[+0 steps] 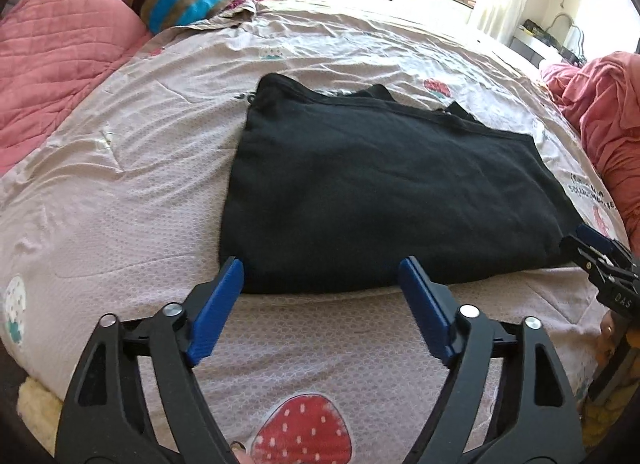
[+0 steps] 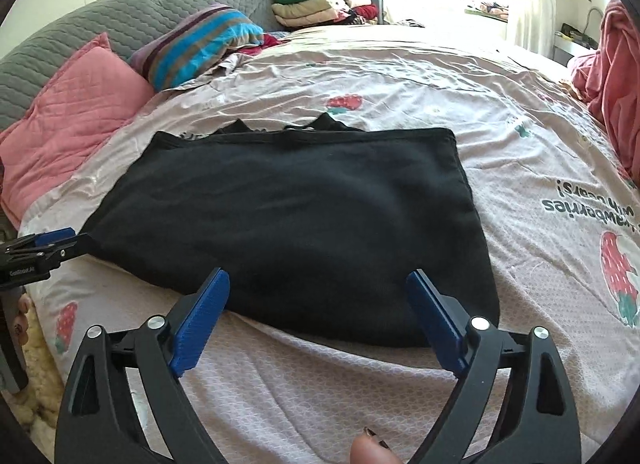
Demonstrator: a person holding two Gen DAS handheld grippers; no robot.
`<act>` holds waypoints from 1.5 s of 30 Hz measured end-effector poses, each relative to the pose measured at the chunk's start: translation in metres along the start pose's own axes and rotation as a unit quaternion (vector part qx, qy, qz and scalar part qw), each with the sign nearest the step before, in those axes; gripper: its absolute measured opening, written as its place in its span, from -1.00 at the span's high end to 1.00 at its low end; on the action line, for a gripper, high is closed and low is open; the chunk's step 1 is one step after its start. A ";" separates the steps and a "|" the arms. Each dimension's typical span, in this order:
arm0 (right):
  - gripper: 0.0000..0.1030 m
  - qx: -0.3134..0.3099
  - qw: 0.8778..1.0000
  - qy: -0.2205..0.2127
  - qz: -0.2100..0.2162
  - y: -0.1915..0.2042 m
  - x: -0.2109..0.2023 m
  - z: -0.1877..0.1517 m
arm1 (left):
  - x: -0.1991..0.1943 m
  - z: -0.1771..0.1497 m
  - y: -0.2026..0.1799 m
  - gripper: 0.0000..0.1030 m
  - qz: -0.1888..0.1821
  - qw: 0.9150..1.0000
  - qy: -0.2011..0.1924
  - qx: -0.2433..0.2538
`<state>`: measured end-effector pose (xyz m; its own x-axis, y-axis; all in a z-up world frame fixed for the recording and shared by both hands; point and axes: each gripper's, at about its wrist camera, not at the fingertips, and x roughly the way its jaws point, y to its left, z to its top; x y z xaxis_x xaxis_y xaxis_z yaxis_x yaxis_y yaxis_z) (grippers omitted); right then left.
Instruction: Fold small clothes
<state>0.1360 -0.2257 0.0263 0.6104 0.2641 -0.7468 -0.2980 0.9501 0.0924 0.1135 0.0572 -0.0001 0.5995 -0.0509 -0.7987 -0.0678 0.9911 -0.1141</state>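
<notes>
While the black garment (image 1: pixel 384 199) lies folded flat in the middle of the bed (image 1: pixel 120 203), both grippers sit at its near edge w/ nothing clamped. Left gripper (image 1: pixel 322 276) is spread wide, blue pads (image 1: pixel 218 312) either side of the near left corner, cloth edge just between the tips but not pinched. Right gripper (image 2: pixel 318 290) is also wide open, over the near right part of the garment, pads not pressing it. The bed cover is pale w/ strawberry prints. Pink pillow (image 2: pixel 76 111) and striped pillow (image 2: pixel 200 43) sit at the far left, a pile of folded clothes (image 2: pixel 316 3) beyond. A fingertip (image 2: pixel 370 452) shows at the bottom of the right view.
</notes>
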 end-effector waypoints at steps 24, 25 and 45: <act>-0.91 -0.073 0.996 -0.025 0.036 0.064 -0.016 0.014 | -0.041 0.000 0.047 -0.81 0.014 0.997 -0.046 -0.059; -0.91 -0.078 0.996 -0.025 0.038 0.068 -0.016 0.015 | -0.042 0.001 0.050 -0.81 0.015 0.997 -0.047 -0.063; -0.91 -0.182 0.982 -0.015 0.049 0.154 0.015 0.017 | -0.053 -0.003 0.107 -0.81 0.032 0.991 -0.061 -0.118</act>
<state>0.1117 -0.0727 0.0402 0.5854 0.3610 -0.7259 -0.5955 0.7991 -0.0829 0.0720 0.1657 0.0283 0.6793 0.0401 -0.7328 -0.2846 0.9347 -0.2127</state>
